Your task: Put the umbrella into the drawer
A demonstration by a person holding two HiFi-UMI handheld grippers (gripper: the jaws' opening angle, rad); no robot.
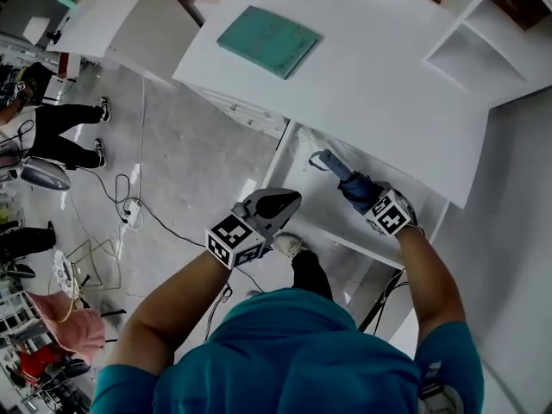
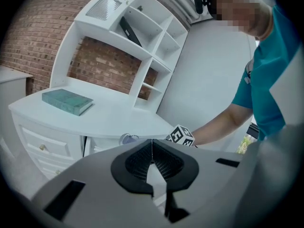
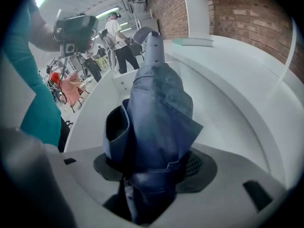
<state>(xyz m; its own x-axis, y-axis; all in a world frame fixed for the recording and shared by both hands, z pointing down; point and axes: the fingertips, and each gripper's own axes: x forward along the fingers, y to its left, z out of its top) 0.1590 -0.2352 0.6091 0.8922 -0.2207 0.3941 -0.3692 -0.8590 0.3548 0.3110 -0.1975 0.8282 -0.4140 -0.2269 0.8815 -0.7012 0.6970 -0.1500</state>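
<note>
A folded dark-blue umbrella (image 1: 345, 179) hangs over the open white drawer (image 1: 304, 198) under the desk top (image 1: 371, 76). My right gripper (image 1: 362, 197) is shut on the umbrella's cloth body (image 3: 156, 108), and the handle end points away along the drawer (image 3: 102, 113). In the right gripper view the jaws (image 3: 154, 170) clamp the bunched fabric. My left gripper (image 1: 280, 203) is shut with nothing in it, held just outside the drawer's front left corner. Its jaws (image 2: 152, 148) meet in the left gripper view, beyond which the umbrella's handle (image 2: 127, 138) peeks out.
A teal book (image 1: 267, 40) lies on the desk top. White shelves (image 1: 483, 41) rise at the desk's right end. Small drawers (image 2: 42, 146) are on the desk's left side. Cables (image 1: 129, 205) run over the floor, and people (image 1: 60, 132) stand at the left.
</note>
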